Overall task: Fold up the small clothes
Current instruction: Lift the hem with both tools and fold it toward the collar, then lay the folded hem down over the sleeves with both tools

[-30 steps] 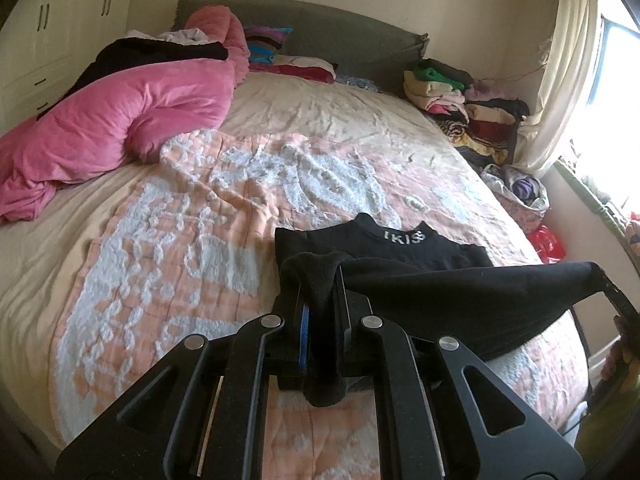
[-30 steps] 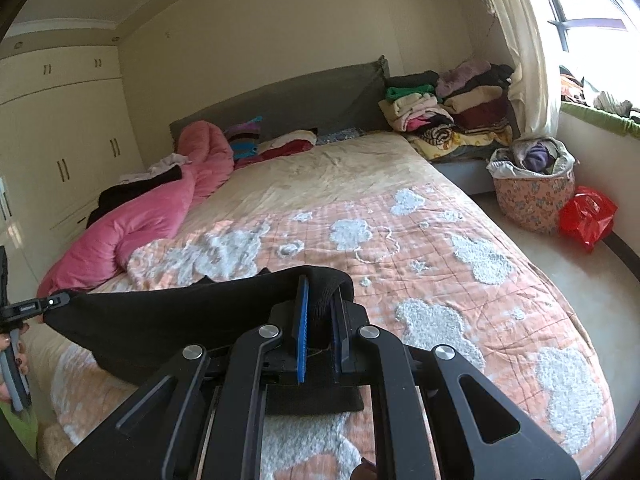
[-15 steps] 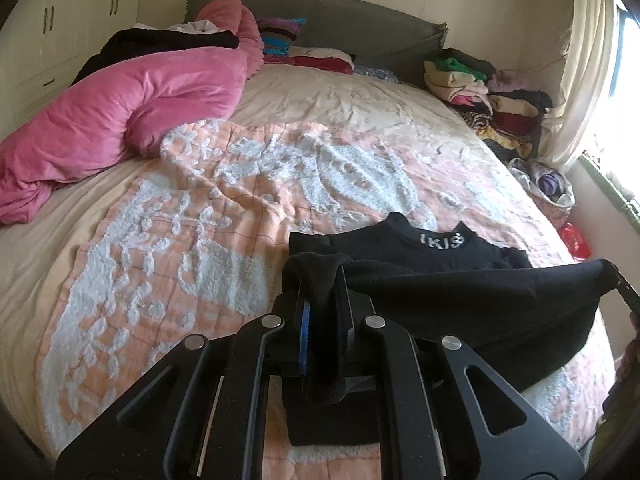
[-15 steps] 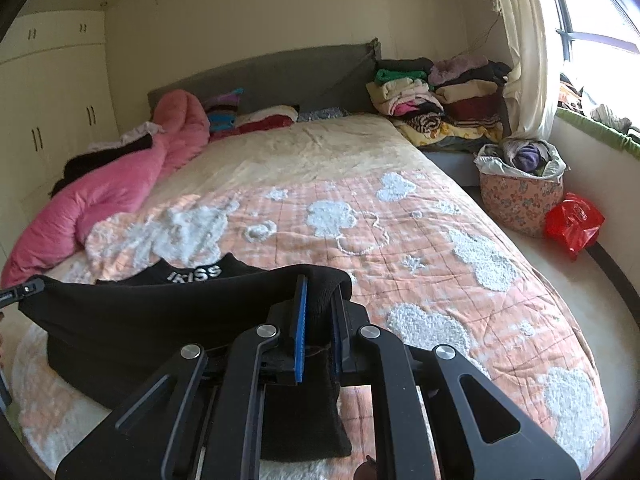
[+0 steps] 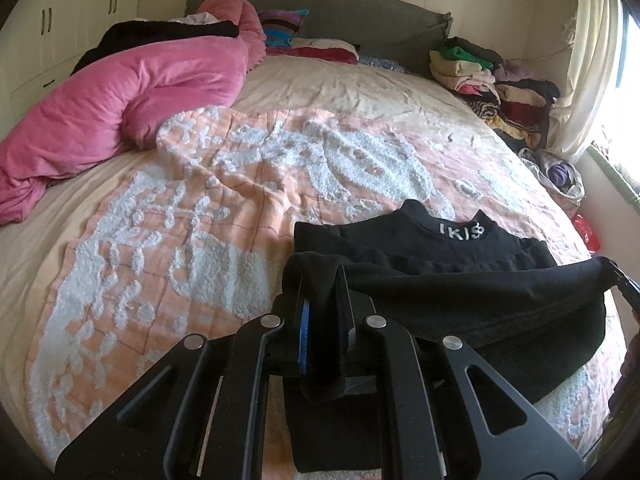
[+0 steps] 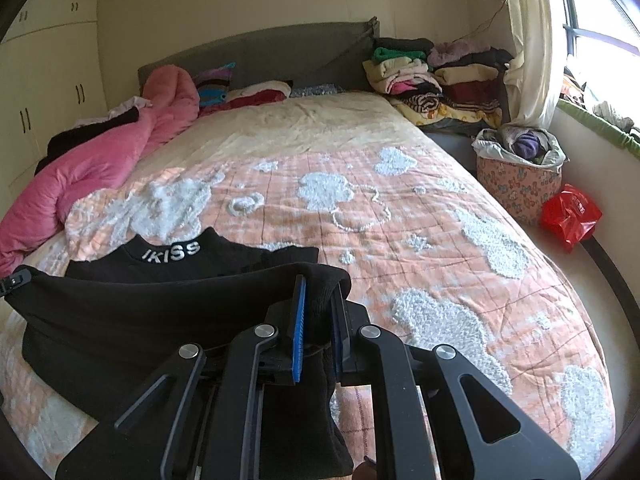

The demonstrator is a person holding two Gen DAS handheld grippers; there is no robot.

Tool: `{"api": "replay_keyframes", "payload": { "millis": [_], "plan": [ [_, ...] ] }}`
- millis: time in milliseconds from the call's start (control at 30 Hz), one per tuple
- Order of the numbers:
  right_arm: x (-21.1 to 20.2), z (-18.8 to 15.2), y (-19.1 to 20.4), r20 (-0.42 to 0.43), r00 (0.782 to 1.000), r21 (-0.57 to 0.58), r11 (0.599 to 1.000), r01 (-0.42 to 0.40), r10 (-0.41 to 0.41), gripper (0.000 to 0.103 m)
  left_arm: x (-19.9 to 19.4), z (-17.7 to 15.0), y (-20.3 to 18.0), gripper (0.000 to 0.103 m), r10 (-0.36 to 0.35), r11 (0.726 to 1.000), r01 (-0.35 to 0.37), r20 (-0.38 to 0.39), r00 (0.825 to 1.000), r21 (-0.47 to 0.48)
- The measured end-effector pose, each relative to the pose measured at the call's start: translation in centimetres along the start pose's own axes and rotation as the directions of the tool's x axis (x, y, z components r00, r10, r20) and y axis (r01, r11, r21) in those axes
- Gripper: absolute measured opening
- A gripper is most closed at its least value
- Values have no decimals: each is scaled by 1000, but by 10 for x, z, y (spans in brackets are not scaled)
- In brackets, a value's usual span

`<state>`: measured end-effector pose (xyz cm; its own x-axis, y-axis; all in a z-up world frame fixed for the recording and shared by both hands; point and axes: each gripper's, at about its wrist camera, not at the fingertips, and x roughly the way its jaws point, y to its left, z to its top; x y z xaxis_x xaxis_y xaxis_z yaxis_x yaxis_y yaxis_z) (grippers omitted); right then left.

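Your left claw (image 5: 322, 312) is clamped on one corner of the black top (image 5: 472, 304), with a thick fold of the fabric pinched between its pads and a loose tail hanging below them. Your right claw (image 6: 318, 316) is clamped on the opposite corner in the same way. The hem edge is stretched taut between the two claws and lifted above the rest of the garment. In the left wrist view the tip of the right claw shows at the far right end of that edge; in the right wrist view the left claw's tip shows at the far left end.

The top lies on the peach-and-white blanket (image 6: 420, 240) at the near end of the bed (image 5: 360, 84), its collar with white lettering (image 6: 171, 251) pointing towards the grey headboard (image 6: 256, 54). The collar and shoulders rest flat on the blanket.

A pink duvet (image 5: 120, 96) is bunched along the bed's left side. Stacked folded clothes (image 6: 436, 76) sit by the headboard's right end, near the curtain (image 6: 528, 40).
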<state>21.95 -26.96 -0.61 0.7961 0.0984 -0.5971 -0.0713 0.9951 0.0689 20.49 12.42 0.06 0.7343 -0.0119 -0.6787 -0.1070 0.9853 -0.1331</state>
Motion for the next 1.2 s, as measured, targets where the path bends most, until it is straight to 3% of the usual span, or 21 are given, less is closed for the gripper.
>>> {"api": "replay_keyframes", "payload": {
  "millis": [67, 133, 200, 433, 533, 600, 667, 700, 767, 1033, 1200],
  "plan": [
    [4, -3, 1, -5, 1000, -6, 1000, 14, -14, 15, 3, -2, 0, 8, 4, 1000, -4, -6, 1000, 3],
    [6, -4, 3, -11, 1000, -9, 1000, 24, -24, 22, 3, -4, -1, 31, 41, 999, -42, 4, 999, 17],
    [4, -7, 3, -13, 1000, -6, 1000, 27, -27, 43, 1, -4, 1, 42, 57, 998, -57, 12, 998, 19],
    [-17, -19, 15, 16, 1000, -60, 998, -1, 2, 47, -19, -7, -1, 58, 55, 998, -57, 62, 997, 24],
    [-27, -25, 22, 18, 999, -94, 995, -25, 26, 47, -28, -14, -14, 58, 12, 998, -16, 63, 998, 59],
    [-30, -31, 29, -13, 998, -128, 990, -61, 60, 23, -30, -19, -21, 57, -21, 997, 18, 44, 999, 69],
    [-29, -37, 37, -44, 996, -159, 984, -84, 78, 15, -28, -26, -32, 45, -65, 994, 64, 6, 998, 90],
    [-28, -41, 41, -63, 994, -175, 980, -97, 87, 12, -26, -30, -36, 33, -76, 992, 77, -13, 997, 100],
    [-25, -47, 47, -92, 992, -201, 974, -105, 88, 12, -16, -39, -48, 26, -100, 985, 109, -75, 992, 130],
    [23, -57, 53, -212, 977, -229, 971, -64, 15, 12, 22, -52, -68, 27, 14, 974, 20, -150, 989, 225],
    [46, -49, 57, -211, 977, -223, 973, -54, 5, 12, 40, -45, -73, 28, 66, 968, -25, -156, 986, 249]
  ]
}}
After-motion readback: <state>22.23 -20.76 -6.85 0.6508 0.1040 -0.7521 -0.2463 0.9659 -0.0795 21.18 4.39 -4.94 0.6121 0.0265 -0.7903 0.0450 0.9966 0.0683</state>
